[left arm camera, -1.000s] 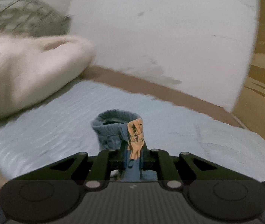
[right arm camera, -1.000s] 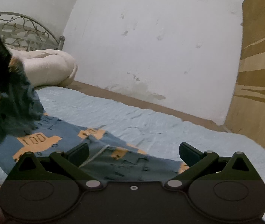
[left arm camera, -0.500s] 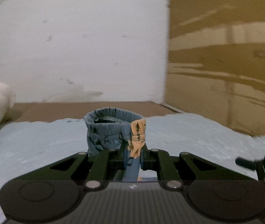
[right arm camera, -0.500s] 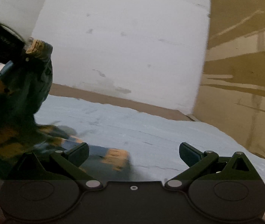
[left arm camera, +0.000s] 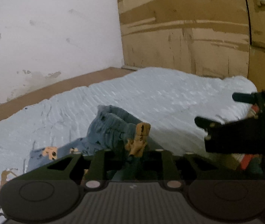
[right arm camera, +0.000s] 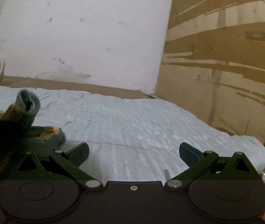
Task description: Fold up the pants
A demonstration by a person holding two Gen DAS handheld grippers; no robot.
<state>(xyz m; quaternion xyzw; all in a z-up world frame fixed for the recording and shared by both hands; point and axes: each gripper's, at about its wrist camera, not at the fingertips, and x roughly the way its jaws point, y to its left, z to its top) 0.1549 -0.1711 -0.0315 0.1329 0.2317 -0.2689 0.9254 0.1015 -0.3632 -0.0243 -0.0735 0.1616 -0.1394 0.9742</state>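
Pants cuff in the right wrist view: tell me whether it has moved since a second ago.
Yes. The pants have dropped from hanging high against the white wall to low on the blue bedcover.

Pants (left arm camera: 110,128) blue, orange print; bedsheet (left arm camera: 169,100) pale blue.

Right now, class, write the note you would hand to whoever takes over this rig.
Left tool: jaws opening, the pants cuff between them, cloth slumping onto the bed cover.
Right tool: open, empty, over bare cover.
Pants: bunched at the cover's near edge, waistband end carried over onto the legs.
Done: one fold brought across.
Left: free the left tool, flatten the pile, fold again.
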